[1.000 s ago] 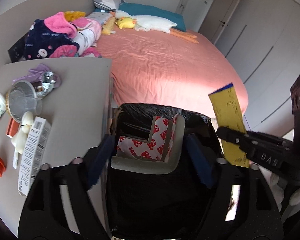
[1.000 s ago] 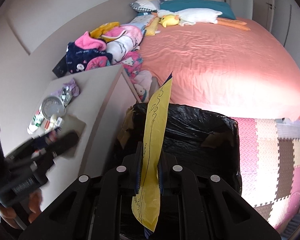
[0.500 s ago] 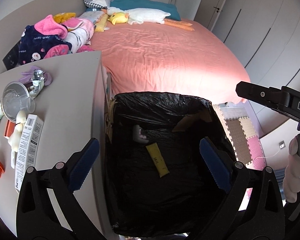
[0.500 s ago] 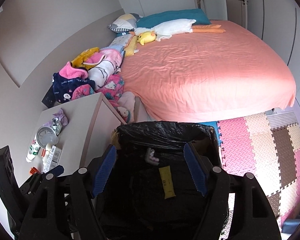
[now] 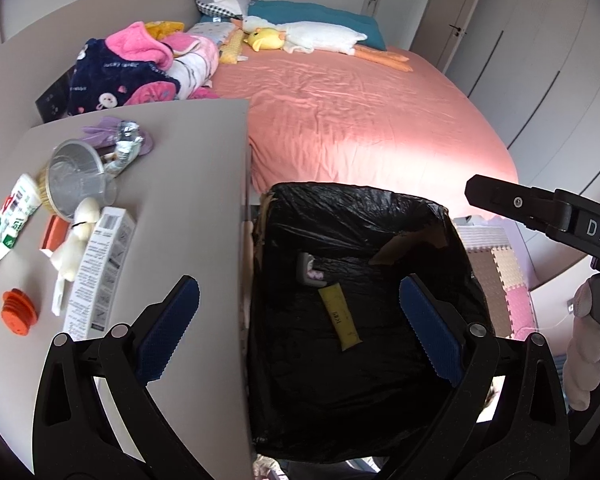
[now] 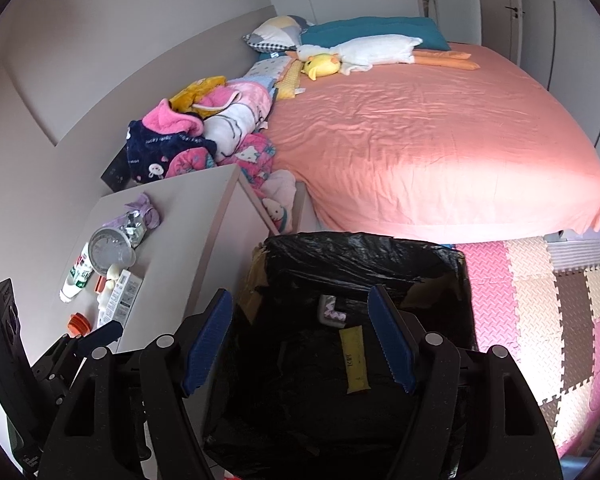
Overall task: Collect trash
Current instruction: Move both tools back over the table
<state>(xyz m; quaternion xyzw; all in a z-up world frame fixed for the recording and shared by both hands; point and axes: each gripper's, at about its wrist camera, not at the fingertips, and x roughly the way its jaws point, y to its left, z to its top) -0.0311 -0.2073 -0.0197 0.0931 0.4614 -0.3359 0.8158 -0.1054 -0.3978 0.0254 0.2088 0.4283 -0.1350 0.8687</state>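
A bin lined with a black bag (image 5: pixel 340 216) stands between the bedside table and the bed. At its bottom lie a yellow strip (image 5: pixel 339 317) and a grey corner piece (image 5: pixel 310 270). My left gripper (image 5: pixel 296 286) hangs open above the bin's left side and the table edge, with nothing between its blue pads. In the right wrist view my right gripper (image 6: pixel 299 294) is open over the same bin (image 6: pixel 360 252), with the yellow strip (image 6: pixel 354 360) and the corner piece (image 6: pixel 330 312) lying far below it. Its black finger (image 5: pixel 540 212) reaches in at the right of the left wrist view.
The grey table (image 5: pixel 188 168) holds a white box (image 5: pixel 100 272), an orange cap (image 5: pixel 19 312), a tube (image 5: pixel 10 216), a clear cup (image 5: pixel 76 178) and crumpled foil (image 5: pixel 126 136). A pink bed (image 5: pixel 360 120) lies behind and foam mats (image 6: pixel 540 300) to the right.
A second ago my left gripper held the grey corner piece and my right held the yellow strip. Both opened and the pieces fell into the bin. The left view has since shifted toward the table.
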